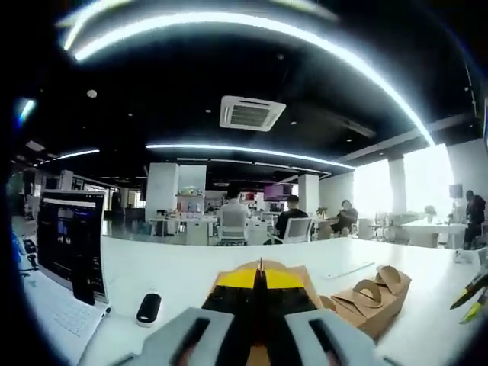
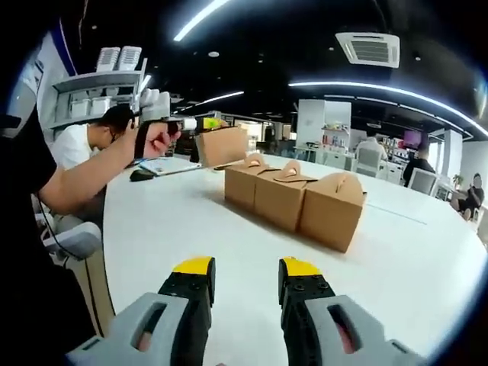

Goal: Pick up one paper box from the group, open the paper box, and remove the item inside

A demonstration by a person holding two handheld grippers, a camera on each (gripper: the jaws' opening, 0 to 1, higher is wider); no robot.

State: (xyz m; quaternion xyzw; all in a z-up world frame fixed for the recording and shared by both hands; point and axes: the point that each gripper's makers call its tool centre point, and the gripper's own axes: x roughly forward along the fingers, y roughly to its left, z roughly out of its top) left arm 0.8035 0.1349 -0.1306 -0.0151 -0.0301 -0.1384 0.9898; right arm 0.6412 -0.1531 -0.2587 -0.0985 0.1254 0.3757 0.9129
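- One paper box [image 2: 223, 146] is lifted clear of the white table [image 2: 191, 221], left of the row of boxes [image 2: 293, 196], clamped in the left gripper [image 1: 259, 286].
- Right gripper [image 2: 244, 278] hovers with jaws apart, holding nothing, short of the row.
- Pick-up looks done; opening comes next, so the right gripper must reach the held box's top flap.

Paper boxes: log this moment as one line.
left claw: shut on lifted paper box | right claw: open | three boxes on table

Left tongs [image 1: 260, 284] clamp a paper box [image 1: 297, 276] above the white table [image 1: 191, 267].
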